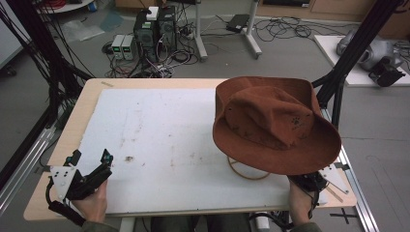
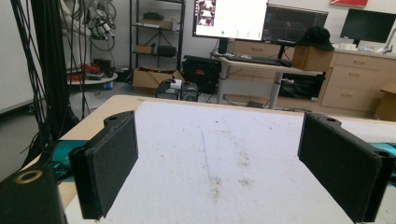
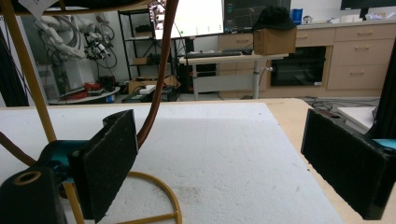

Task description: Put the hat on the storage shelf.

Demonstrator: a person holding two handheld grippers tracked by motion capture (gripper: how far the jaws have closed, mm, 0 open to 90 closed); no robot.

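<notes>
At the left front corner of the white foam-covered wooden table (image 1: 159,140) we hold the left gripper (image 1: 92,157) low over the board, its jaws spread wide with nothing but stained white foam between them, as the left gripper view confirms (image 2: 217,163). The middle of the board lies bare apart from brown smudges. Further right, a rust-brown wide-brimmed felt hat (image 1: 273,123) sits on a thin yellow wire stand (image 1: 249,171), whose ring base rests on the foam near the front edge. Our right gripper (image 1: 309,182) sits at the right front corner, partly under the hat's brim and just beside the stand. In the right gripper view (image 3: 219,158) its jaws stand released, the stand's ring (image 3: 154,196) and upright wires close by its left jaw.
</notes>
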